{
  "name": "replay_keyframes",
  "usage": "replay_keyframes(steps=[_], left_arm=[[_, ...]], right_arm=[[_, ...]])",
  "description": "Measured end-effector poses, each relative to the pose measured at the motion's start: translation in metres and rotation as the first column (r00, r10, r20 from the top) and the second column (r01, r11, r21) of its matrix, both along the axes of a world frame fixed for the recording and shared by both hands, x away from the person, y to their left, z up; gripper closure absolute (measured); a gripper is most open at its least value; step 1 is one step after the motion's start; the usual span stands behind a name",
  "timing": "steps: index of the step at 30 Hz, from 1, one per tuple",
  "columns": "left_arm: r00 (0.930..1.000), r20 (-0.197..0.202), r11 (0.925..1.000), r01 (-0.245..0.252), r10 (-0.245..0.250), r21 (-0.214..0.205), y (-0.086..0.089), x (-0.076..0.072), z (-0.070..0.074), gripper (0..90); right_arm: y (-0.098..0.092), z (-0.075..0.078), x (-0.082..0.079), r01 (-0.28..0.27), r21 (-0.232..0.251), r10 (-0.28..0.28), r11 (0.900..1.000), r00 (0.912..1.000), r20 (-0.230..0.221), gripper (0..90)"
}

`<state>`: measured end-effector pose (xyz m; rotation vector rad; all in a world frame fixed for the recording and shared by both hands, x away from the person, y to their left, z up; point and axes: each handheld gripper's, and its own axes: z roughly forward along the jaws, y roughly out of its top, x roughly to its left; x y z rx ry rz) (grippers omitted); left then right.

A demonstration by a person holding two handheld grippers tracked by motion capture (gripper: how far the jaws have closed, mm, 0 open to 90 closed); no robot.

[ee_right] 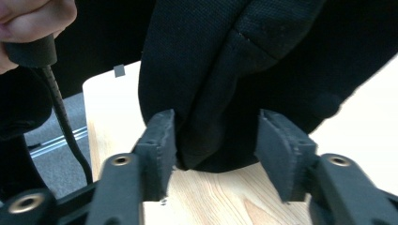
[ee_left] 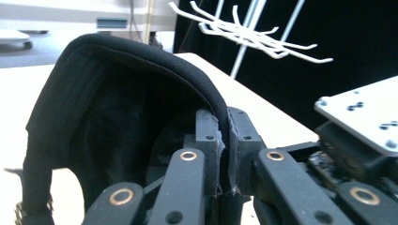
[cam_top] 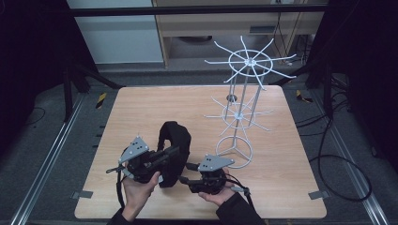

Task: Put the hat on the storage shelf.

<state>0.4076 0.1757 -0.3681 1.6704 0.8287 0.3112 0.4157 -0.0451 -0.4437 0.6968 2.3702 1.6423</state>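
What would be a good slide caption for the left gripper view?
Left tongs pinch the padded edge of a black cap, white hanging rack behind.

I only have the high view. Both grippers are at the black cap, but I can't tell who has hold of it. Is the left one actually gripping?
Observer: Yes. The left gripper is shut on the edge of the black cap.
Operator: And the right one?
Observer: The right gripper is open, with a fold of the cap between its jaws; the far pad stands clear of the cloth.
Operator: Is the cap's bottom off the table?
Observer: In the right gripper view it sits right at the table; contact I can't tell.
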Motion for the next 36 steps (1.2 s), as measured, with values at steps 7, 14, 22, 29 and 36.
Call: replay_keyframes(steps=[7, 14, 22, 29, 36], left_arm=[[0.9989, 0.019, 0.999, 0.042, -0.042, 0.012, -0.006, -0.005, 0.001, 84.3], [0.9983, 0.027, 0.9985, 0.051, -0.051, 0.02, -0.002, -0.005, 0.0, 84.3], [0.9983, 0.03, 0.9973, 0.047, -0.049, 0.056, 0.007, -0.01, -0.005, 84.2], [0.9994, 0.033, 0.9972, 0.008, -0.011, 0.074, 0.027, -0.017, -0.013, 83.9], [0.9984, 0.015, 0.9936, -0.056, 0.054, 0.098, 0.054, -0.023, -0.024, 83.2]], right_arm=[[-0.002, -0.003, 0.001, -0.021, 0.02, 0.021, 0.9996, 0.9998, 0.006, 89.2], [-0.011, 0.004, -0.001, 0.009, -0.059, -0.007, 0.9982, 0.9992, 0.04, 90.0], [-0.018, 0.012, -0.001, 0.039, -0.147, -0.028, 0.9883, 0.9963, 0.081, 90.0], [-0.006, 0.016, -0.005, 0.013, -0.212, 0.009, 0.9773, 0.9951, 0.099, 90.0], [0.016, 0.015, -0.006, -0.023, -0.237, 0.047, 0.9713, 0.9943, 0.096, 90.0]])
